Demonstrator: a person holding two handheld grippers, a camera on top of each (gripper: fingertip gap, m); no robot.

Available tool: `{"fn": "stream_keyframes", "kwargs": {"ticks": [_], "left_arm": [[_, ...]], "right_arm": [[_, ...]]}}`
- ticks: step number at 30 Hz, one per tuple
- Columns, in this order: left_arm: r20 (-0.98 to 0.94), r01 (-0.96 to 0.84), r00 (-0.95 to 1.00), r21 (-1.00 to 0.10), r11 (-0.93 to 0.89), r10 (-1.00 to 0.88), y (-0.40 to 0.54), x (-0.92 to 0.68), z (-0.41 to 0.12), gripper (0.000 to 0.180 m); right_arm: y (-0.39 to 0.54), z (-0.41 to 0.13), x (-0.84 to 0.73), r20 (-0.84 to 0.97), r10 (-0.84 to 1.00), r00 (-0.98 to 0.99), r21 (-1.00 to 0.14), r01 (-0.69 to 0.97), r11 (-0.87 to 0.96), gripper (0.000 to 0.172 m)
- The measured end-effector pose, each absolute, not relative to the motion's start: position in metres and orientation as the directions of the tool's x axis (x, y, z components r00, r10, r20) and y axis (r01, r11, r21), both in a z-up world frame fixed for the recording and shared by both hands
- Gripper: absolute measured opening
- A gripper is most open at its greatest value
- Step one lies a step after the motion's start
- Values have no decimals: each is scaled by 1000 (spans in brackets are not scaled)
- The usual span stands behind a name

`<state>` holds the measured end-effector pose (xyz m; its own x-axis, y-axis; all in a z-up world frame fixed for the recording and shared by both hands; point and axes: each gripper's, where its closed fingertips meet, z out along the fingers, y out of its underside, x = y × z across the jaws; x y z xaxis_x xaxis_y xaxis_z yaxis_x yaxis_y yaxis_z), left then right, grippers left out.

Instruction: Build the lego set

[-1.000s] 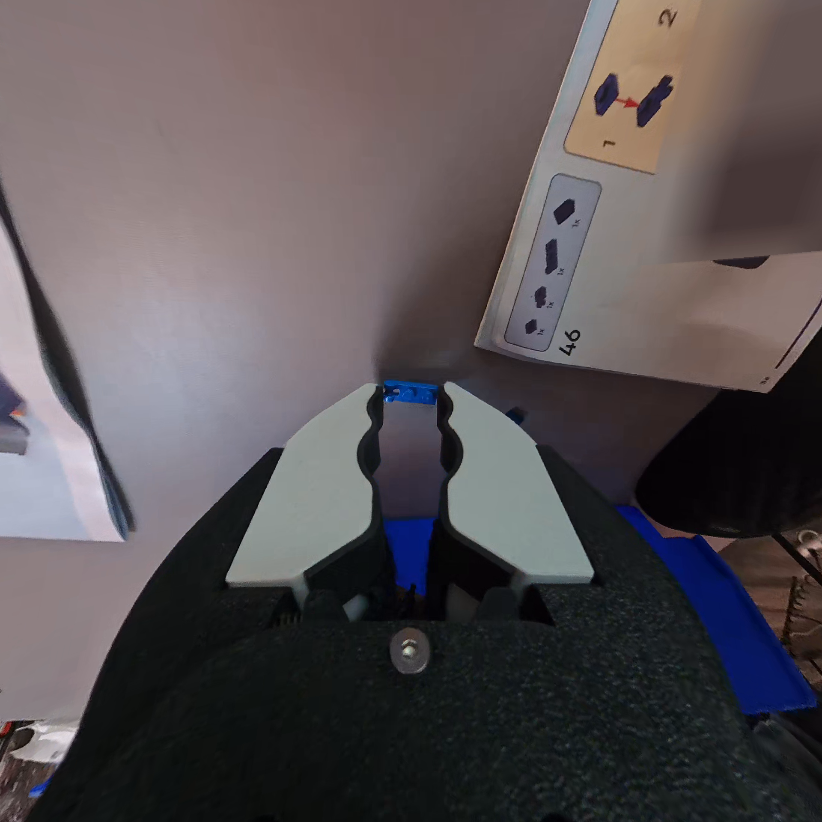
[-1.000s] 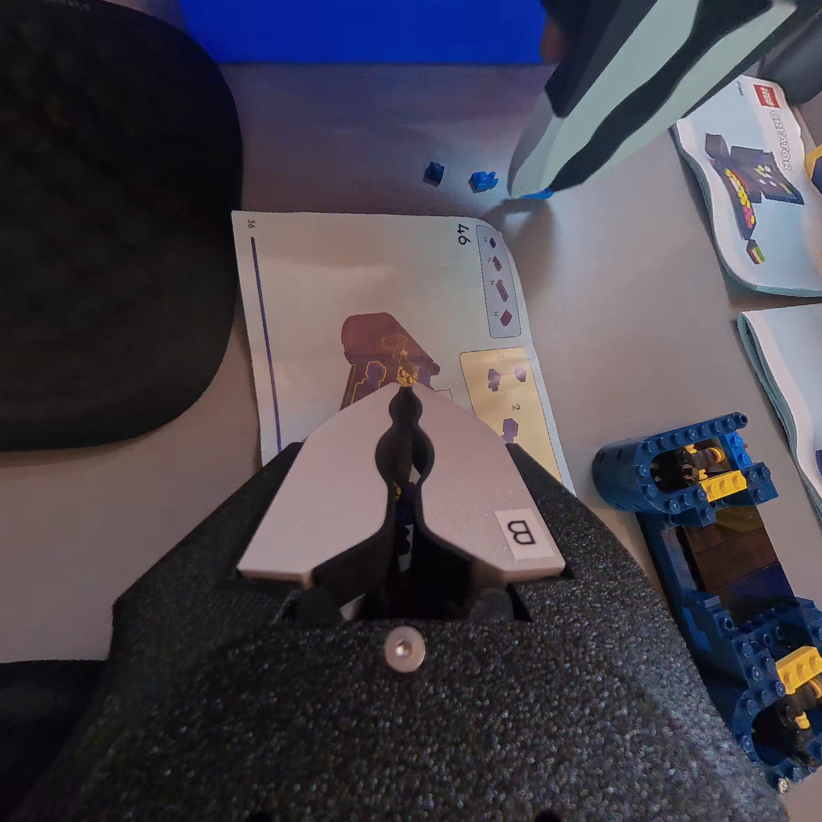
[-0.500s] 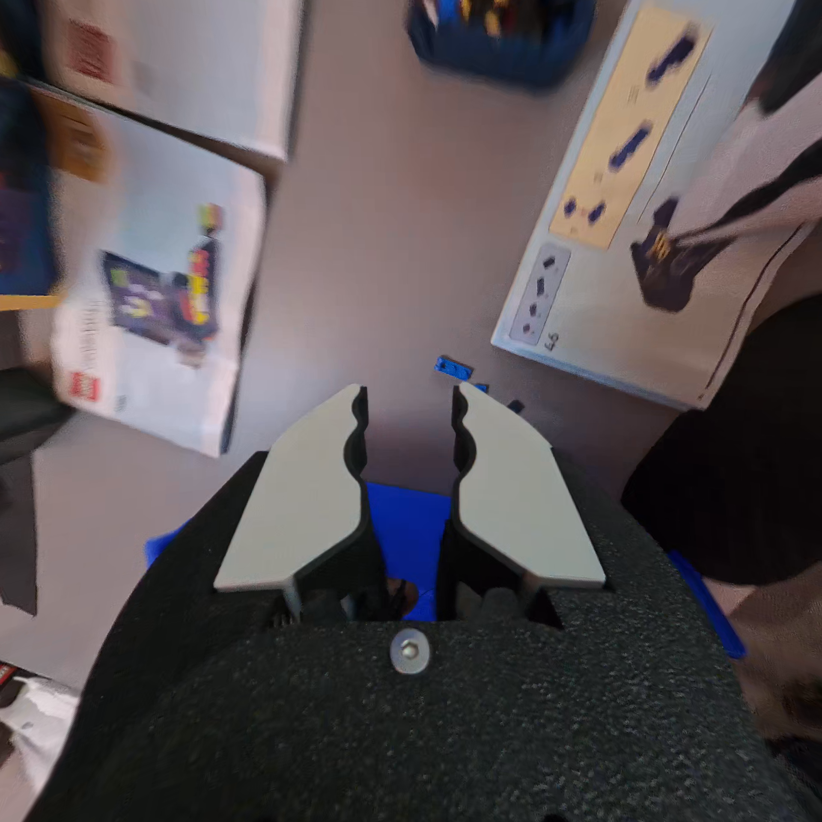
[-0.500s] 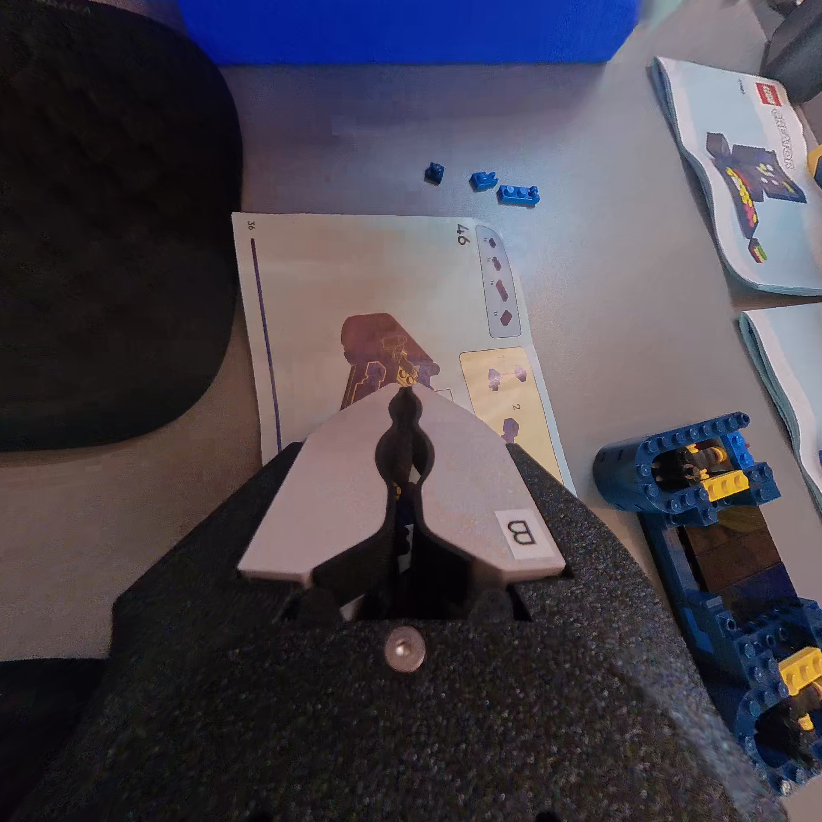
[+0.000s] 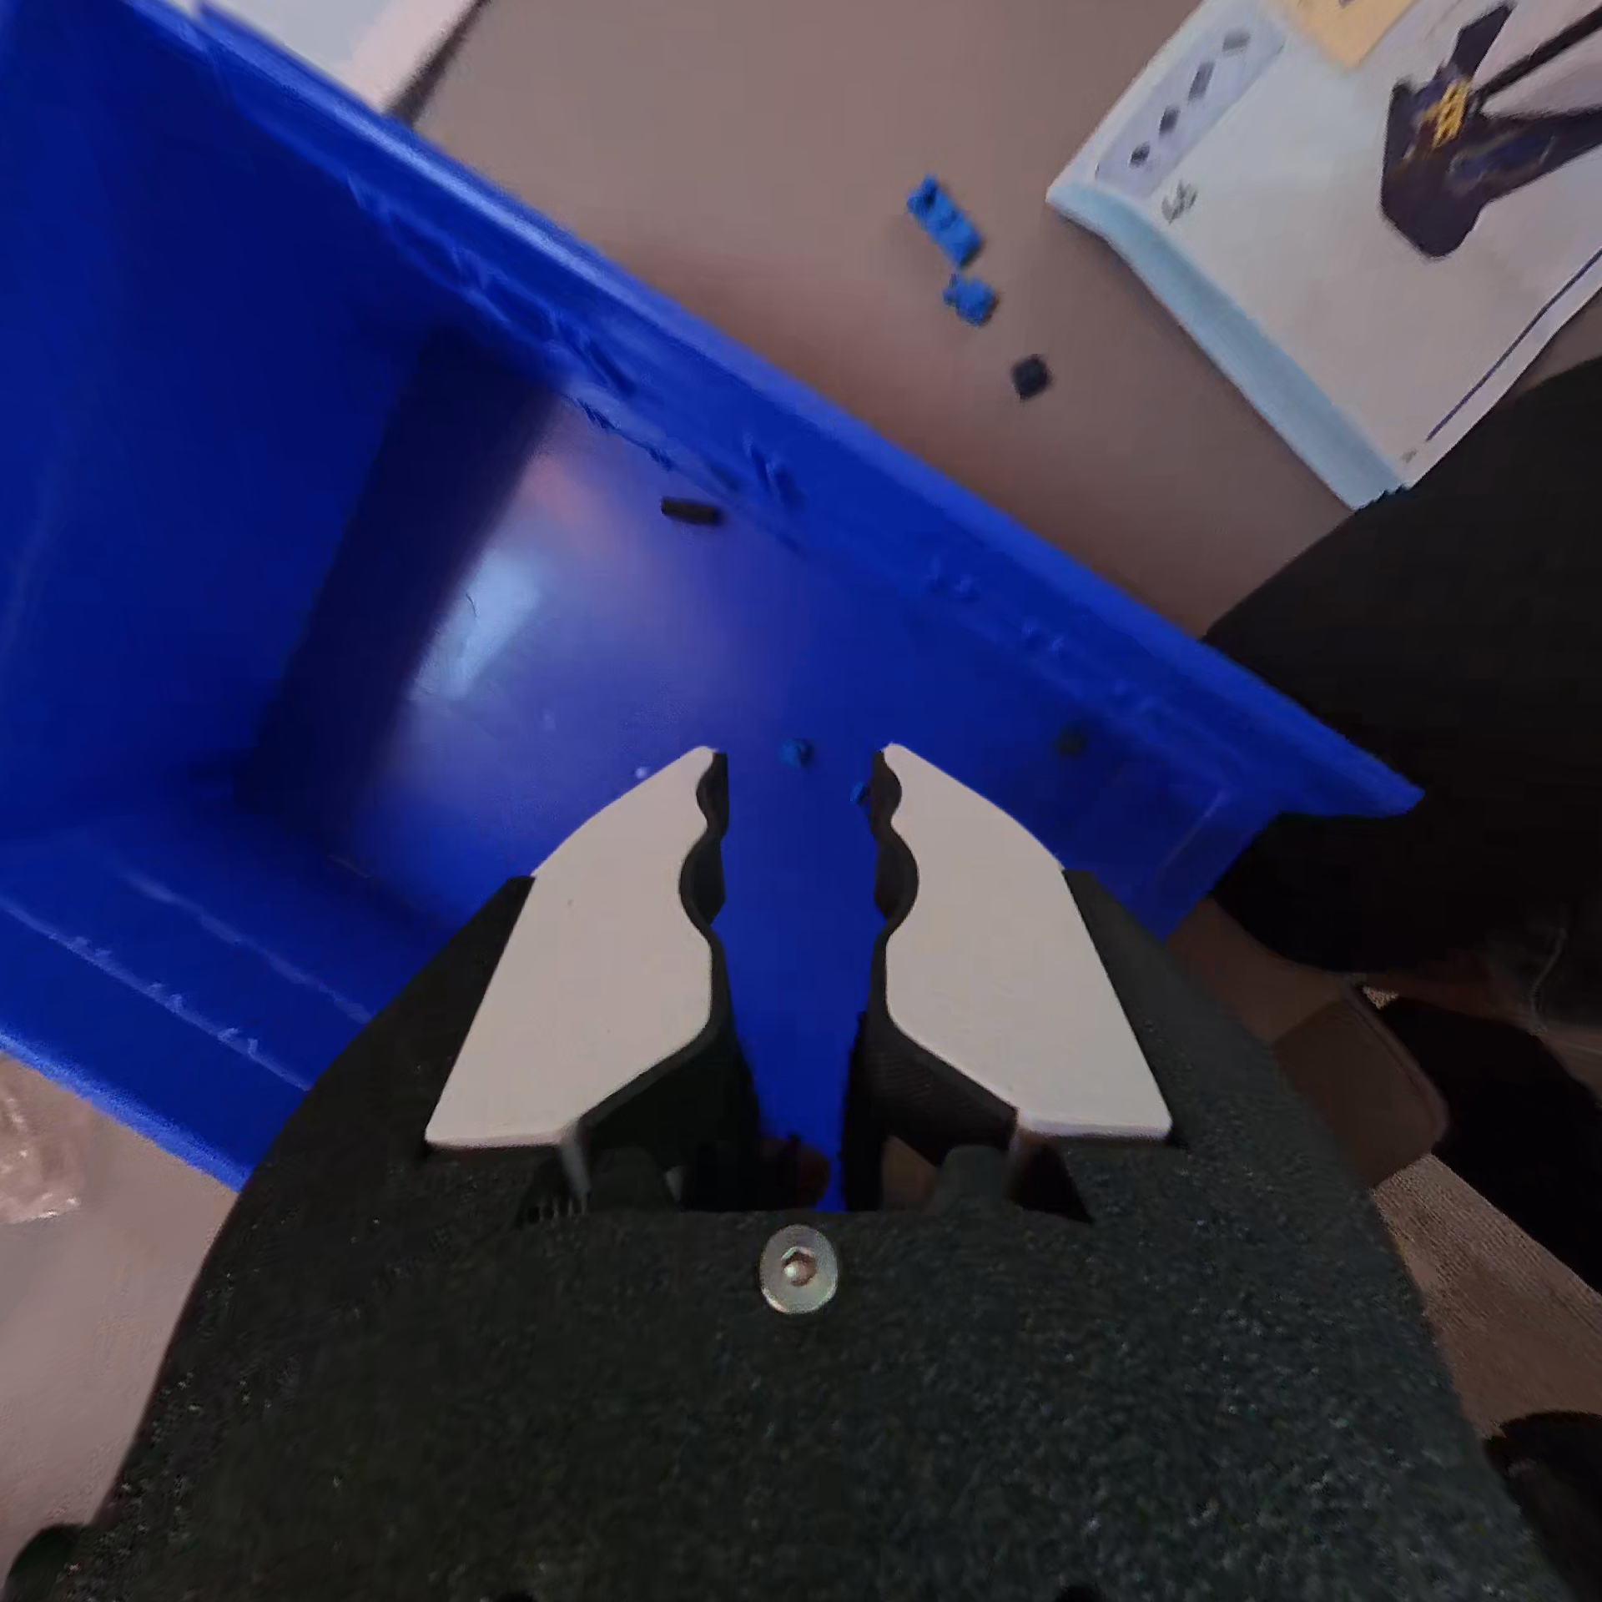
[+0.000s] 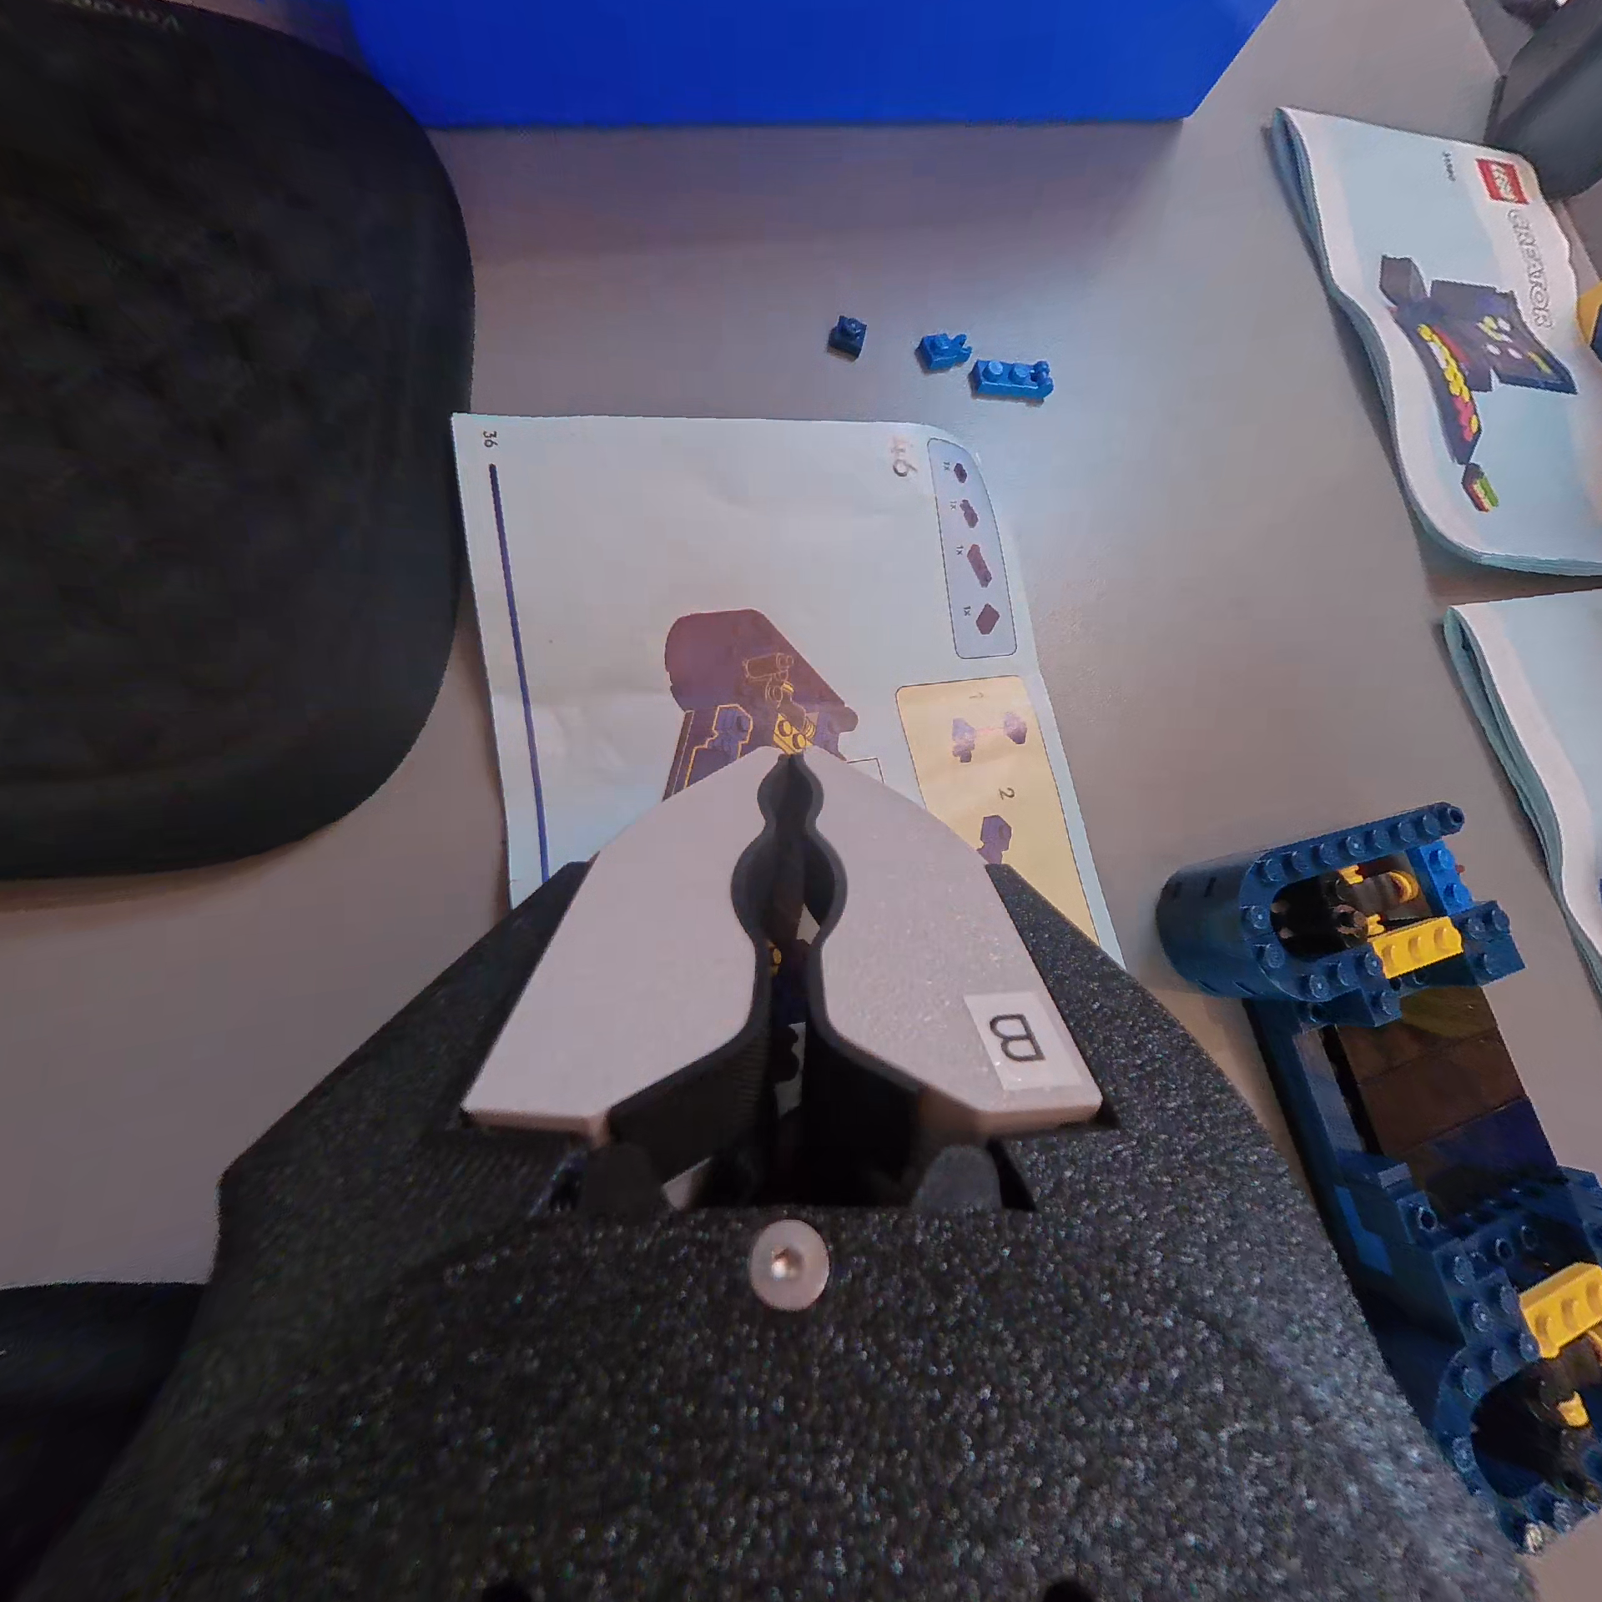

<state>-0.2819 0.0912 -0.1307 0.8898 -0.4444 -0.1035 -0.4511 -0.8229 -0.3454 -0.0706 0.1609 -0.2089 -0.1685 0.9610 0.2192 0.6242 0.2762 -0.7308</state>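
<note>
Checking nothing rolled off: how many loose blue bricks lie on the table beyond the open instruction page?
3, in a row between the page and the blue bin: small dark brick, clip piece, longer plate.

Blue bin (image 5: 260,433), blue bricks (image 6: 1010,379) — grey table (image 6: 1170,607), pale-blue booklet (image 6: 693,537).

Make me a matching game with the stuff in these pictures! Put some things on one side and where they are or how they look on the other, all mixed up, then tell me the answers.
Things:
1. left gripper
2. right gripper
3. three small blue bricks
4. blue and yellow brick model

Places or states:
A. lying on the table between the blue bin and the open instruction page
B. fingers shut together, above the open instruction page
C. standing on the table to the right of the open instruction page
D. fingers apart, over the inside of the blue bin

Pairs: 1-D, 2-B, 3-A, 4-C
</note>
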Motion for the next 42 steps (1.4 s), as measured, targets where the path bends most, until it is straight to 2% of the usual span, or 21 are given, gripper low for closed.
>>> {"fn": "stream_keyframes", "kwargs": {"ticks": [10, 17, 19, 22, 24, 26, 29, 31, 35, 39, 42], "left_arm": [[-21, -476, 876, -199, -857, -482, 74, -294, -182, 39], [-29, -475, 877, -206, -856, -480, 78, -299, -190, 44], [-72, -444, 893, -306, -843, -444, 94, -300, -179, 43], [-68, -335, 930, -556, -761, -360, 121, -299, -144, 40], [-35, -288, 939, -626, -725, -342, 124, -300, -130, 36], [-39, -299, 940, -570, -765, -339, 115, -307, -137, 35], [-80, -347, 937, -326, -879, -340, 86, -321, -166, 37], [-43, -348, 937, -223, -911, -348, 72, -320, -181, 38], [-66, -335, 942, -135, -932, -329, 57, -328, -189, 38], [-231, -327, 924, -63, -943, -305, 48, -355, -179, 39], [-205, -257, 948, -45, -965, -243, 51, -361, -187, 36]], "right_arm": [[161, -209, -71, 205, 964, -168, -735, 624, 265, 0], [161, -209, -70, 199, 965, -168, -736, 624, 260, 0], [161, -209, -70, 198, 966, -168, -737, 624, 260, 0], [161, -209, -70, 200, 965, -168, -736, 624, 261, 0], [161, -209, -70, 201, 965, -168, -736, 624, 262, 0], [161, -209, -70, 205, 964, -168, -735, 624, 265, 0], [161, -209, -70, 202, 965, -168, -736, 624, 263, 0], [161, -209, -70, 199, 966, -168, -737, 624, 260, 0], [161, -209, -70, 198, 966, -168, -737, 624, 260, 0], [161, -209, -71, 191, 967, -167, -739, 624, 254, 0], [162, -209, -72, 192, 967, -166, -739, 624, 254, 0]]}}
